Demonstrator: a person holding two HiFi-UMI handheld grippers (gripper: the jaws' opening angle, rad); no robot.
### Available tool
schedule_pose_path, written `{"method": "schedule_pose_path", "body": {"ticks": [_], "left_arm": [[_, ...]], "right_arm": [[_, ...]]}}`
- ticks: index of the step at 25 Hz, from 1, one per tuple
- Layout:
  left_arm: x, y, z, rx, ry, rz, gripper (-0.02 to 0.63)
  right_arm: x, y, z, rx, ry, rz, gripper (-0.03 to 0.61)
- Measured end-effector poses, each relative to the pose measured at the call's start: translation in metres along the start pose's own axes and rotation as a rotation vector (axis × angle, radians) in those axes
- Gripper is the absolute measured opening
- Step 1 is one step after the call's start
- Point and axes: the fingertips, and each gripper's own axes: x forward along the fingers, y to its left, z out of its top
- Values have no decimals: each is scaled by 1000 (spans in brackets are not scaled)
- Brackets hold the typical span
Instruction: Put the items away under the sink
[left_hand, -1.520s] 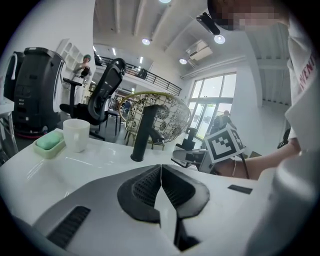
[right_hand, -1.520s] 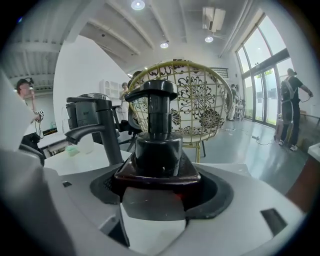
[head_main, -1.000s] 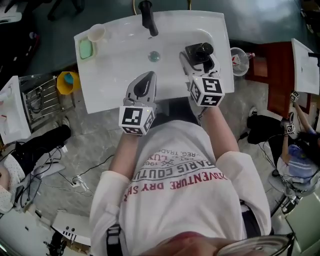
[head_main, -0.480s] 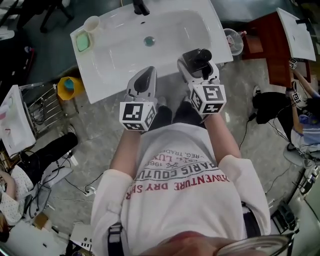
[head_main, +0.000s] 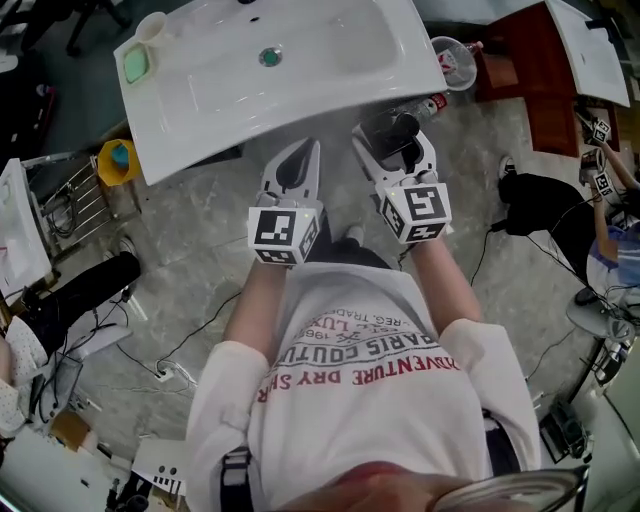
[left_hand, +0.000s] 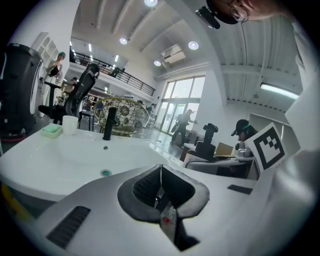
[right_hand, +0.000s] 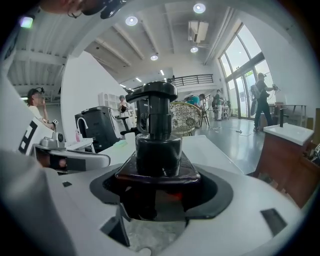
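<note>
Person is backing away from the sink (head_main: 300, 90), right gripper (head_main: 393, 150) clamping the pump bottle (right_hand: 157, 145), left gripper (head_main: 298, 158) closed and empty. Probably heading underneath.

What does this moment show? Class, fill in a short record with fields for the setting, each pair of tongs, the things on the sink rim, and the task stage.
setting: white sink above a grey stone floor
left tongs: shut, nothing between them
right tongs: shut on a dark pump bottle
sink rim: pale cup beside a green dish
task stage: bottle held in front of the sink's front edge, not yet stowed underneath
</note>
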Motion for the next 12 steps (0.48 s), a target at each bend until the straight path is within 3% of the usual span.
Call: {"method": "schedule_pose_path", "body": {"ticks": [8, 12], "left_arm": [[3, -36, -95, -24, 43, 68, 23], [12, -41, -132, 41, 47, 41, 23]], "right_arm": [[-23, -27, -95, -22, 80, 17, 371], [-16, -40, -136, -20, 73, 24, 371]]}}
